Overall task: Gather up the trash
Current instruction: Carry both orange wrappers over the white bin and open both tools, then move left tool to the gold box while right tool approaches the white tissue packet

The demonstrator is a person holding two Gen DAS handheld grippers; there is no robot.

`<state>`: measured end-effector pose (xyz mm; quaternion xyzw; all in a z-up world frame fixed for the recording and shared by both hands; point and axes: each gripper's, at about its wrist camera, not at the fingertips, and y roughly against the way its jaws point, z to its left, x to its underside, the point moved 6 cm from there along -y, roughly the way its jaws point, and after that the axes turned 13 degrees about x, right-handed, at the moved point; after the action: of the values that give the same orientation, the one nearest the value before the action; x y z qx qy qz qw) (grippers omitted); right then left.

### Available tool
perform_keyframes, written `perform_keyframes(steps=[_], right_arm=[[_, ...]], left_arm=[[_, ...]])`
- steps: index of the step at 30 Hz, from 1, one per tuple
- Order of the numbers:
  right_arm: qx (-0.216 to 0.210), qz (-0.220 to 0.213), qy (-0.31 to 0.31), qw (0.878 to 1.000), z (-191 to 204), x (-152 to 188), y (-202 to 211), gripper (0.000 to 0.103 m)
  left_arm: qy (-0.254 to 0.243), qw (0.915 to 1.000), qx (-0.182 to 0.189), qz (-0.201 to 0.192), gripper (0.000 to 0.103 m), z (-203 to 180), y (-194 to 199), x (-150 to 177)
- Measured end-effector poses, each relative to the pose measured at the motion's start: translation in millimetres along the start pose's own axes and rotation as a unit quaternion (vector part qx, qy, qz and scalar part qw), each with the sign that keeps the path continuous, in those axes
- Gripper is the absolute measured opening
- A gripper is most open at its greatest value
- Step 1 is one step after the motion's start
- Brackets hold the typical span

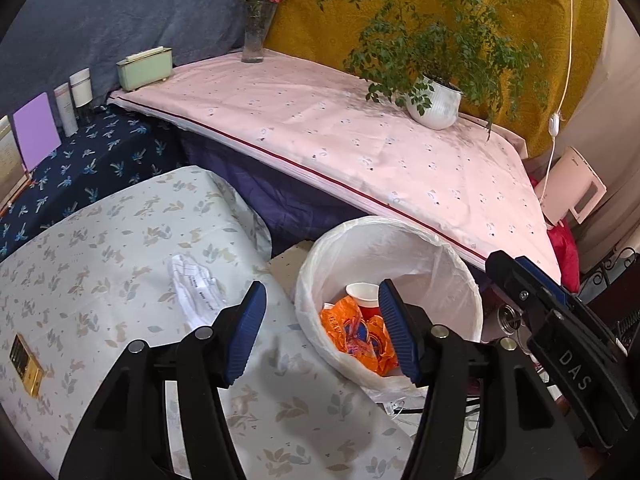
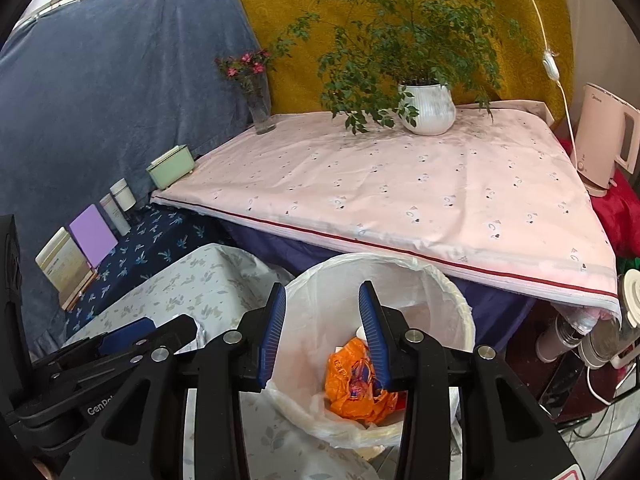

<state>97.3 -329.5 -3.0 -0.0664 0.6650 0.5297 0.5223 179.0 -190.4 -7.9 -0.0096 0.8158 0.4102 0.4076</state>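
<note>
Hovering over the bin [image 2: 448,304], the right gripper [image 2: 322,336] has its fingers parted with nothing between them. Inside the bin lie an orange bag [image 2: 352,384] and a paper cup [image 1: 362,294], so part of the trash looks collected. The left gripper [image 1: 320,332] hangs beside the bin, fingers apart and empty too. Left of the bin, on the leaf-print surface [image 1: 100,248], a crumpled paper [image 1: 194,290] remains; that seems the next piece to fetch. A small gold box [image 1: 26,364] farther left may not be trash.
</note>
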Motion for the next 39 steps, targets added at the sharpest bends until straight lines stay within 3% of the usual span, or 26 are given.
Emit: perform_keyframes(steps=[2, 9, 20, 23, 26, 32, 39], right_arm=[[-0.003, -0.002, 0.006, 1.000, 6.9, 0.4, 2.7, 0.044], [-0.015, -0.003, 0.027, 1.000, 32.5, 6.2, 11.0, 0.044], [-0.039, 0.004, 0.060, 0.997, 78.5, 20.4, 18.7, 0.044], [-0.046, 0.006, 0.070, 0.996, 92.9, 25.3, 20.6, 0.044], [-0.052, 0.005, 0.078, 0.996, 106.6, 30.1, 22.4, 0.051], [-0.064, 0.013, 0.099, 0.993, 133.8, 42.5, 22.2, 0.051], [-0.074, 0.025, 0.120, 0.990, 160.2, 58.2, 18.0, 0.051]], left_arm=[[0.005, 1.0000, -0.006, -0.004, 0.055, 6.2, 5.3, 0.4], [0.028, 0.9989, -0.030, -0.020, 0.056, 35.0, 26.8, 1.8], [0.065, 0.9938, -0.079, -0.042, 0.063, 88.1, 62.8, 14.4], [0.077, 0.9909, -0.099, -0.048, 0.069, 107.6, 74.1, 19.8], [0.090, 0.9875, -0.119, -0.053, 0.072, 127.0, 86.3, 25.8], [0.119, 0.9767, -0.168, -0.062, 0.083, 170.0, 111.2, 42.0], [0.159, 0.9577, -0.234, -0.053, 0.088, 223.2, 134.9, 71.3]])
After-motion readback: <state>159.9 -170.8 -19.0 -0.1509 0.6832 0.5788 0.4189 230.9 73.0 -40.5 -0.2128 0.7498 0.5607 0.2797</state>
